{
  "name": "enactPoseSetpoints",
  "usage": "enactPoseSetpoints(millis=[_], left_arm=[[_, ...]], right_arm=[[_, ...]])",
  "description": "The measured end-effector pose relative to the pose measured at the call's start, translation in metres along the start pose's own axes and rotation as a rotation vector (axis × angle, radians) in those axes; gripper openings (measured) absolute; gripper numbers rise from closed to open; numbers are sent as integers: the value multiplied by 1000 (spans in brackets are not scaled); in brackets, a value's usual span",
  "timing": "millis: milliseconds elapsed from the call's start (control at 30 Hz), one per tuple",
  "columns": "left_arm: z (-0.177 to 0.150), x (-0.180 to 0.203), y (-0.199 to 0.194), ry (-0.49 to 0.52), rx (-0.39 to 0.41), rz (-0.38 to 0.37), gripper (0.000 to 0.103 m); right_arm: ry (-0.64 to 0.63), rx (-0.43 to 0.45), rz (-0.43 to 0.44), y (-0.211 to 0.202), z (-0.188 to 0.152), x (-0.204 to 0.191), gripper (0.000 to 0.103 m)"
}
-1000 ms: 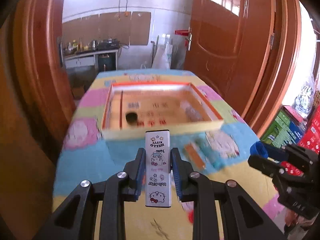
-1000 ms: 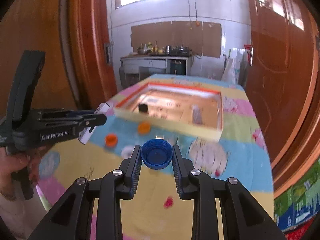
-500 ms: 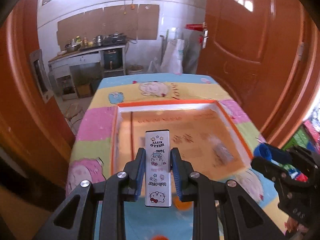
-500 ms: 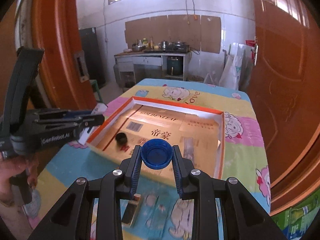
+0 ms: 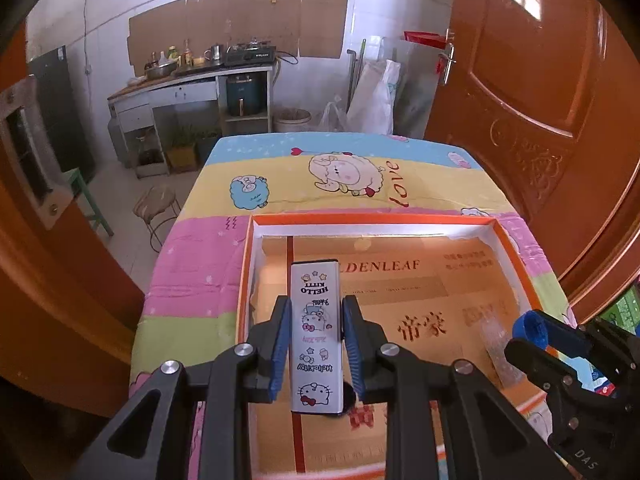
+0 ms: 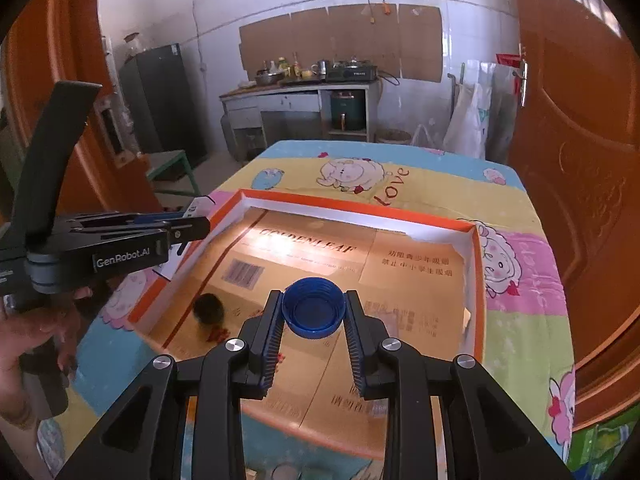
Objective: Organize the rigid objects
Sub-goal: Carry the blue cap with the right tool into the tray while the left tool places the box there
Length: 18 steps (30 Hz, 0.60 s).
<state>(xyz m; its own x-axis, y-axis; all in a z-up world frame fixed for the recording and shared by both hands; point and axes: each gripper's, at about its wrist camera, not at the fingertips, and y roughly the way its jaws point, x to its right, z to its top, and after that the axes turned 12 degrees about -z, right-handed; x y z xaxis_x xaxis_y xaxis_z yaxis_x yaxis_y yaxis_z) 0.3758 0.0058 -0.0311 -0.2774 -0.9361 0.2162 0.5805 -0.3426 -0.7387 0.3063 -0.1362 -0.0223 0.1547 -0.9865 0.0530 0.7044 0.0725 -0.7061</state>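
Over tray (image 6: 476,280), right hand-held gripper (image 6: 313,316) pinches cap (image 6: 313,307); left (image 5: 315,336) clamps tin (image 5: 316,332).

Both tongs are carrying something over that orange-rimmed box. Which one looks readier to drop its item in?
Probably the right. The right tongs hold the blue cap above bare floor of the box. The left tongs hold the tin near the box's left wall, above a dark object.
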Motion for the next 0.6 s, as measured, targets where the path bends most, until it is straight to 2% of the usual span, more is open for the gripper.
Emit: enactPoseSetpoints(millis=[300, 600], left_arm=[[12, -6, 34, -13, -38, 18, 26], [11, -13, 56, -35, -71, 18, 26]], right_arm=[[-22, -56, -39, 37, 17, 5, 30], [-48, -113, -37, 69, 10, -2, 30]])
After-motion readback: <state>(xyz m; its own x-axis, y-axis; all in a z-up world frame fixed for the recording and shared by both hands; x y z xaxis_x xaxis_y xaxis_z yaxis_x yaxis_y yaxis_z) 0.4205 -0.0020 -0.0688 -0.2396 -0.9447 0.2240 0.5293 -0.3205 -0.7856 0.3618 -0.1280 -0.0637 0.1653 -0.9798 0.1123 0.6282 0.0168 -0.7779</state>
